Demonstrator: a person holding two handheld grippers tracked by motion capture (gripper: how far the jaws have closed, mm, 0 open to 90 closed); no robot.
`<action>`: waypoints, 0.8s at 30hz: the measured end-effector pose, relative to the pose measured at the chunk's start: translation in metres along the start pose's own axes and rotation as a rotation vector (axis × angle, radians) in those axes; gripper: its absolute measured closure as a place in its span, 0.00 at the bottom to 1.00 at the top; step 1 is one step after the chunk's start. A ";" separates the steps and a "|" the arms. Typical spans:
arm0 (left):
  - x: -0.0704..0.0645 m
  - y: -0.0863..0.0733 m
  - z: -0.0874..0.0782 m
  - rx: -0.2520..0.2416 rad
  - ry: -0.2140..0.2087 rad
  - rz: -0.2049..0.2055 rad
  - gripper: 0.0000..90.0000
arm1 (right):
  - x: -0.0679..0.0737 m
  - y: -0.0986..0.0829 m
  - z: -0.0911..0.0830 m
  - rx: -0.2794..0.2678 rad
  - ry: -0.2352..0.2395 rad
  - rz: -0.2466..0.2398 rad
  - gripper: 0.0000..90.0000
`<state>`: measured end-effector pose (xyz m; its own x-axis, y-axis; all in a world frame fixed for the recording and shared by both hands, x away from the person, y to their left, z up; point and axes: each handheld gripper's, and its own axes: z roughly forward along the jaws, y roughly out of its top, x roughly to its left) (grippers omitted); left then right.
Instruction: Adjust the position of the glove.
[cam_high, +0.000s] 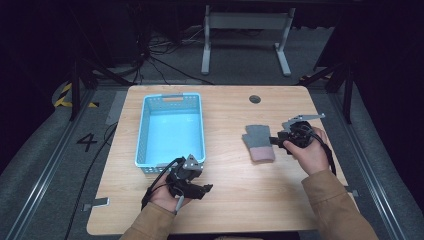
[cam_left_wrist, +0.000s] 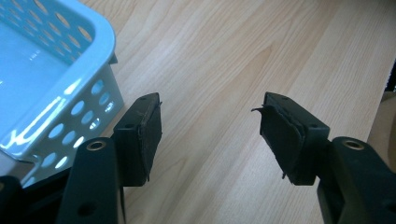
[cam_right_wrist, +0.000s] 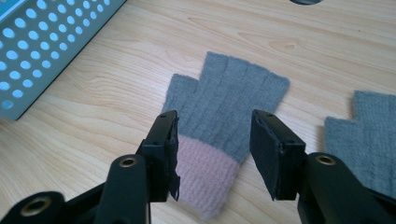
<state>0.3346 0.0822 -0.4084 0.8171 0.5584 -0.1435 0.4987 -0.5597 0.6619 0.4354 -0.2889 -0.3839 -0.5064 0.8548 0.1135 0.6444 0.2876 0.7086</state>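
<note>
The right gripper (cam_right_wrist: 212, 149) is lining up, fingers spread, over the glove (cam_right_wrist: 224, 116); next it should lower and pinch it. The left gripper (cam_left_wrist: 210, 135) waits open by the basket (cam_left_wrist: 56, 70)

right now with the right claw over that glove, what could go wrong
1. The right claw is open astride the glove near its pink cuff; a flat knit on the table may slip out if the jaws close too high.
2. A second glove lies close beside it, so the outer jaw might snag it.
3. The left claw sits open right by the basket corner and could knock it.
</note>
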 end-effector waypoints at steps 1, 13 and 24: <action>0.001 0.001 -0.001 -0.001 -0.001 -0.001 0.43 | 0.001 0.001 0.001 0.000 0.002 -0.006 0.59; 0.005 0.003 -0.001 -0.006 -0.006 -0.004 0.43 | 0.006 0.011 0.008 0.026 -0.003 -0.005 0.59; 0.005 0.004 -0.003 -0.015 -0.004 -0.005 0.43 | 0.004 0.020 0.024 0.072 -0.025 0.006 0.57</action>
<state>0.3401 0.0849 -0.4047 0.8159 0.5584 -0.1498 0.4982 -0.5476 0.6723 0.4601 -0.2693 -0.3862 -0.4889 0.8667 0.0993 0.6871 0.3125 0.6559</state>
